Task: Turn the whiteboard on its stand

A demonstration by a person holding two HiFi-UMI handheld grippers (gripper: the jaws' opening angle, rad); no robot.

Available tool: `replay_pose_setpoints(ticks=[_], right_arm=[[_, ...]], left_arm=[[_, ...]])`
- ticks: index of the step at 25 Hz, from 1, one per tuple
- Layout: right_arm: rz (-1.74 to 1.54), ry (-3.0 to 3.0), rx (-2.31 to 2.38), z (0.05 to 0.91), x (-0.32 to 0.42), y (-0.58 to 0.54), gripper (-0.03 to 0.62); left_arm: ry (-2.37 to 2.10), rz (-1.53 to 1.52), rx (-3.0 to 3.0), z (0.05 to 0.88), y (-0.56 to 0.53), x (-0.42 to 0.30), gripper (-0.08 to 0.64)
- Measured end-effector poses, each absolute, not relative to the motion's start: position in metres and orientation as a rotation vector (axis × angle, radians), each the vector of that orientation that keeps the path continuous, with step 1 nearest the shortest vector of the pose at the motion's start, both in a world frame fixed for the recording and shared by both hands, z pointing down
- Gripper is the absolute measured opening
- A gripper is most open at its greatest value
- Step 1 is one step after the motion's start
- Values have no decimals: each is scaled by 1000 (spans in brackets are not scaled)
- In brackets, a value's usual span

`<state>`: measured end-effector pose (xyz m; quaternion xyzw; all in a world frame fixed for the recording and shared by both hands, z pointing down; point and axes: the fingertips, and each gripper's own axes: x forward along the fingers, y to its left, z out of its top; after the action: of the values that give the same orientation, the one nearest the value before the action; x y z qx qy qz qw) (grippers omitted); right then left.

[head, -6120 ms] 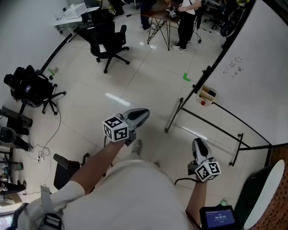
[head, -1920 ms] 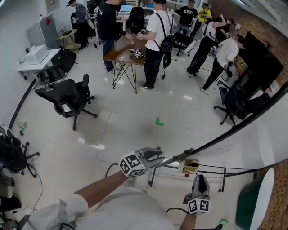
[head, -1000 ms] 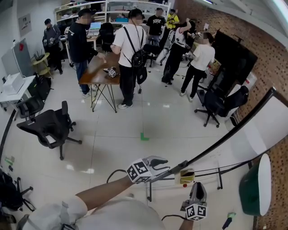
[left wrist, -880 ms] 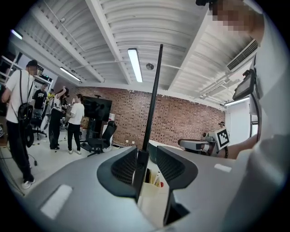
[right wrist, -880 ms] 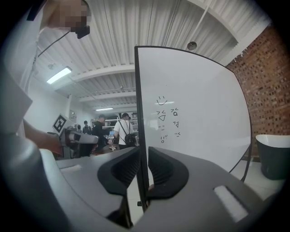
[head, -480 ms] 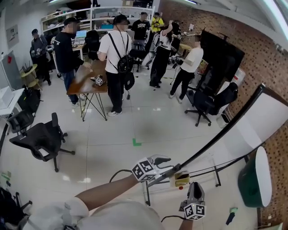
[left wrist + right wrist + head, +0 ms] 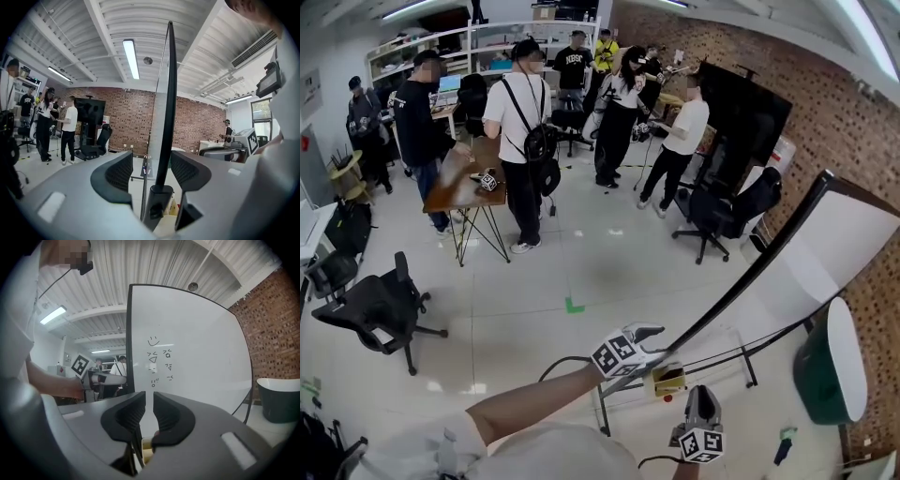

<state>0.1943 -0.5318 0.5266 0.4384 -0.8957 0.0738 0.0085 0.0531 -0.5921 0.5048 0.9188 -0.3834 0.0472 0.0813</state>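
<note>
Opening wide just now: left tongs (image 7: pixel 150 164) released, whiteboard (image 7: pixel 834 244) black edge upright between the jaws, clear of both pads. Right tongs (image 7: pixel 149 401) nearly closed, slim gap, gripping nothing; board's written face ahead, its edge slightly left of them.

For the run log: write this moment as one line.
left gripper: jaws have just been opening, whiteboard edge between them, not gripped | right gripper: jaws nearly together, nothing between them
</note>
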Motion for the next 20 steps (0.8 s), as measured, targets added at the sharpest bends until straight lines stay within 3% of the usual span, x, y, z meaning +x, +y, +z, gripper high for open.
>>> replay_pose_setpoints(ticks=[10,20], right_arm=[[258,-2782,1396,537,199,-536,58],[270,-2777,1395,539,205,-533,57]], left_arm=[[-1064,171,2784,504,-601,81,291],[-1133,165,2814,490,-612,98,220]])
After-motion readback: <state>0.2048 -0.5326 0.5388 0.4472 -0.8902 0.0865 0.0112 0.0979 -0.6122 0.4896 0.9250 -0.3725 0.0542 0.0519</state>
